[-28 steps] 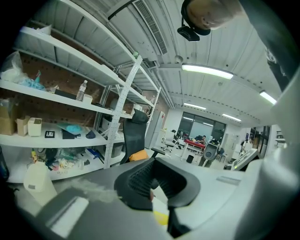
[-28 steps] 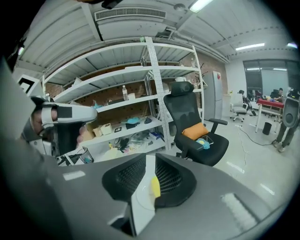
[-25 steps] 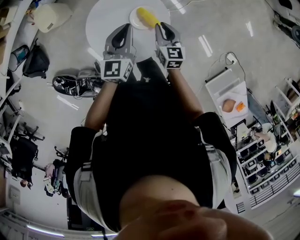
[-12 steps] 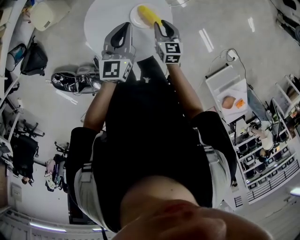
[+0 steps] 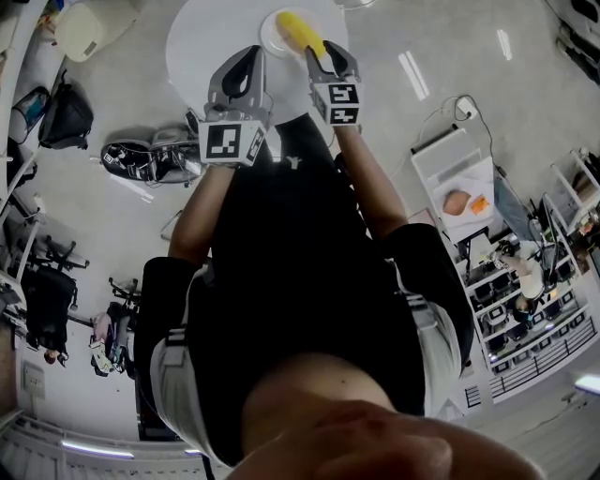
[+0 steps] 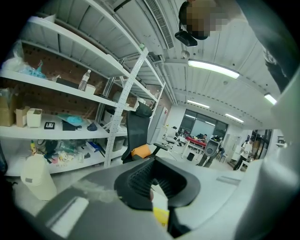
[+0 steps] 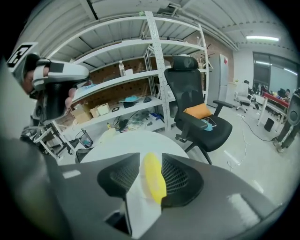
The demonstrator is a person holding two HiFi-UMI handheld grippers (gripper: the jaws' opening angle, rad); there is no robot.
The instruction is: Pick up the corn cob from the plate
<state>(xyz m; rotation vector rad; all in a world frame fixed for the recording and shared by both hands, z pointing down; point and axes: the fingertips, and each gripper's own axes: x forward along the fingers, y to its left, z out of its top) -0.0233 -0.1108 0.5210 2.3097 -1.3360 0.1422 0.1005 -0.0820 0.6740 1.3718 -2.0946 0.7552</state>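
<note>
A yellow corn cob (image 5: 298,30) lies on a small white plate (image 5: 270,37) at the near edge of a round white table (image 5: 211,37). My right gripper (image 5: 328,52) reaches the cob's near end. In the right gripper view the cob (image 7: 153,180) stands between the jaws over the plate (image 7: 140,206). The jaws are opening: a gap shows at the left pad, and the right pad lies next to the cob. My left gripper (image 5: 248,54) hovers beside the plate's left, its tips together (image 6: 154,161) with nothing gripped.
A black office chair with an orange cushion (image 7: 199,112) stands behind the table, white shelving (image 7: 122,79) beyond it. On the floor lie a black bag (image 5: 150,161) and a white jug (image 5: 80,23). A white cart (image 5: 459,183) stands at the right.
Both grippers have sunk toward the table, the right one more. The right gripper's jaws have spread apart around the cob, which stays on the plate.
</note>
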